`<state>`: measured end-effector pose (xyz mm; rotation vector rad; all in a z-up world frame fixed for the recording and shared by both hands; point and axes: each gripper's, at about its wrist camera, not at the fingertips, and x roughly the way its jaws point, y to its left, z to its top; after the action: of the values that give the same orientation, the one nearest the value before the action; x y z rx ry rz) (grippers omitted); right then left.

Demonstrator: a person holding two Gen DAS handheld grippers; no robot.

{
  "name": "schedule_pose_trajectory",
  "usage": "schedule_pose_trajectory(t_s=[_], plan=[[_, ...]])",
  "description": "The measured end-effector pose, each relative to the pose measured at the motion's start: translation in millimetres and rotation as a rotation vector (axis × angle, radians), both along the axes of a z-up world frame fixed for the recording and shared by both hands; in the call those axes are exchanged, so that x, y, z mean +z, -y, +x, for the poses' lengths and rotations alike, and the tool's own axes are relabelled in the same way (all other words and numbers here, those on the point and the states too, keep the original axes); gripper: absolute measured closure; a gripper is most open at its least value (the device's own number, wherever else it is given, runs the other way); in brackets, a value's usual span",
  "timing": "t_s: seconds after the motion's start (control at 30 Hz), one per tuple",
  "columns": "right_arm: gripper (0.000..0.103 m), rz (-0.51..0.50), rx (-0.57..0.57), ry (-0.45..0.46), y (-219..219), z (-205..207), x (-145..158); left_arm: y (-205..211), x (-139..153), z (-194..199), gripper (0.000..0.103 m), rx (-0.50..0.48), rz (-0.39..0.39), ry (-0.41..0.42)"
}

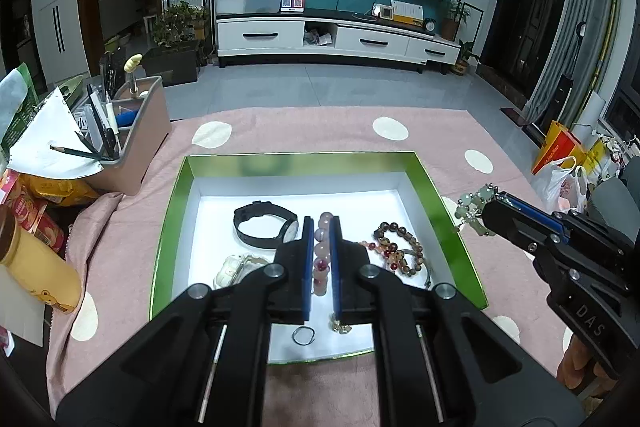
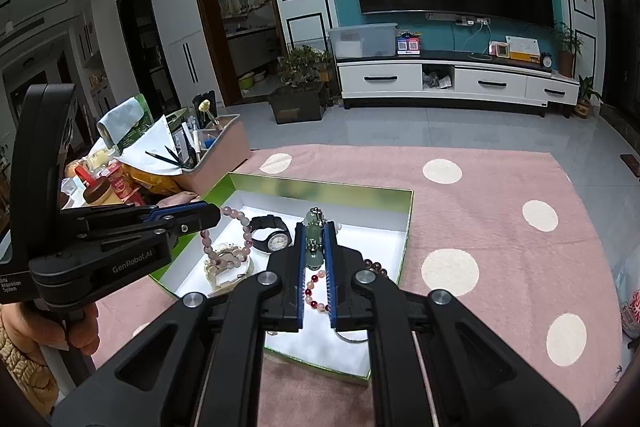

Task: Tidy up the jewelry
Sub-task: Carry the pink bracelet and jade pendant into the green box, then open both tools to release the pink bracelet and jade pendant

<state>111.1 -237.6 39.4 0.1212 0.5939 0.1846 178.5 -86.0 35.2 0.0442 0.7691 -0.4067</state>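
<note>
A green-rimmed box [image 1: 176, 195] with a white floor lies on the pink dotted cloth. My left gripper [image 1: 322, 221] is shut on a pink bead bracelet [image 1: 323, 251] and hangs over the middle of the box. In the right wrist view that bracelet [image 2: 247, 231] dangles in a loop from the left gripper [image 2: 218, 215]. My right gripper [image 2: 315, 225] is shut on a pale green jade bracelet [image 2: 314, 255], above the box's right side [image 2: 408, 227]. Inside lie a black watch [image 1: 256, 207], a brown bead bracelet [image 1: 400, 231], a red bead string and a clear bangle [image 1: 232, 267].
A brown desk caddy [image 1: 136, 131] with pens stands at the back left of the box. A yellow tube [image 1: 40, 275] and snack packets lie at the far left. Plastic bags [image 1: 560, 183] sit off the cloth's right edge. A small black ring [image 1: 303, 337] lies near the box's front.
</note>
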Motion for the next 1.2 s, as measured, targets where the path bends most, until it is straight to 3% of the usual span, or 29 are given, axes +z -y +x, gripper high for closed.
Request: schedule_pose_trajectory(t_s=[0.6, 0.83, 1.2], plan=[[0.095, 0.041, 0.009, -0.085, -1.7, 42.9, -25.1, 10.2, -30.6, 31.0, 0.096, 0.015, 0.024, -0.064], [0.095, 0.015, 0.008, -0.165, -12.3, 62.8, -50.9, 15.4, -45.7, 41.2, 0.096, 0.019, 0.049, -0.095], [0.095, 0.004, -0.014, -0.199, -11.0, 74.9, -60.8, 16.3, -55.7, 49.9, 0.096, 0.033, 0.072, -0.113]])
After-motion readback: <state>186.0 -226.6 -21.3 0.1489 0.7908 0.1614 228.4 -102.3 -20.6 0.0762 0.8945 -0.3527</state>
